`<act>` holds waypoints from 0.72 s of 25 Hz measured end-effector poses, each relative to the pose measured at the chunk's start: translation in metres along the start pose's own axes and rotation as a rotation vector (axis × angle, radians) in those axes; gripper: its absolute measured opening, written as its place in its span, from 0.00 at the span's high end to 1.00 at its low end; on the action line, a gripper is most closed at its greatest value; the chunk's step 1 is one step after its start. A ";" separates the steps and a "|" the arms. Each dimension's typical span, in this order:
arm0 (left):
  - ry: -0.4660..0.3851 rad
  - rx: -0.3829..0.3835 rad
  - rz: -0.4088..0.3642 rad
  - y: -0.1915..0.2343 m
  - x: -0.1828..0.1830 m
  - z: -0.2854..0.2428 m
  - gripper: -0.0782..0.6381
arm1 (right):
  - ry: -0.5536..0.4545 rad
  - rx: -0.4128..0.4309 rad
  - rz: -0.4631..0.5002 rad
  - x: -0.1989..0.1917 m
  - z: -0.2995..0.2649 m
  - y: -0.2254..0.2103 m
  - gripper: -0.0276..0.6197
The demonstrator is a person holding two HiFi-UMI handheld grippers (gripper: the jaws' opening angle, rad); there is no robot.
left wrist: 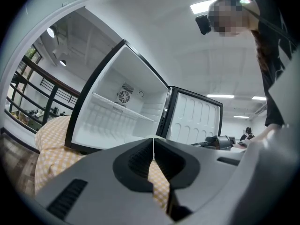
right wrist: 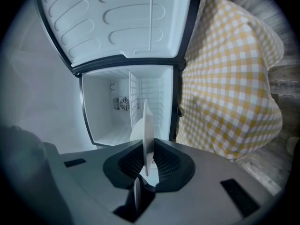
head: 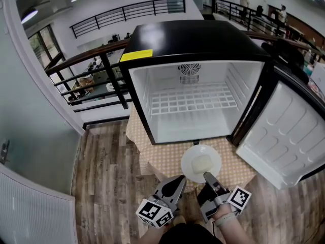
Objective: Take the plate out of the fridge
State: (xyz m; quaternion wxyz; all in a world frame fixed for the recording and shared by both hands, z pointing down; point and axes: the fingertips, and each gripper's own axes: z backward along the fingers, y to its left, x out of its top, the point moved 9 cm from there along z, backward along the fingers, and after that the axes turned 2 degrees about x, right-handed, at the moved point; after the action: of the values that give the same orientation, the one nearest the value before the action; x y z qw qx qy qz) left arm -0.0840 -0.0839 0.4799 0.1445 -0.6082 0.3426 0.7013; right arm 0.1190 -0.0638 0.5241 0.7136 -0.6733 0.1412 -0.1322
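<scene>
The left gripper (head: 179, 182) hung beside the work, its ribbed black jaws pressed together on nothing. Just right of it, the round, smooth white plate (head: 189, 159), bearing a pale block (head: 202, 163), lay outside the fridge (head: 193, 39) over the checked cloth (head: 162, 156). It was directly ahead of the right gripper (head: 207, 177), whose jaws pinched its near rim. The moulded white door (head: 289, 136) stood open rightward.
</scene>
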 end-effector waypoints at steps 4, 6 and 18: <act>0.014 0.007 -0.004 -0.005 -0.008 0.000 0.87 | 0.001 0.003 0.010 0.001 0.003 -0.006 0.87; 0.024 0.009 -0.004 -0.007 -0.012 0.001 0.87 | 0.005 -0.002 0.008 0.000 0.006 -0.009 0.87; 0.059 0.009 -0.001 -0.022 -0.031 -0.004 0.87 | -0.026 -0.053 -0.035 -0.002 0.031 -0.040 0.87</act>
State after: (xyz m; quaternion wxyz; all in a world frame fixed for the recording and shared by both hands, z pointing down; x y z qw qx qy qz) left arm -0.0605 -0.0644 0.5029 0.1371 -0.6282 0.3495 0.6815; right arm 0.1286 -0.0365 0.5658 0.6951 -0.6958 0.1235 -0.1321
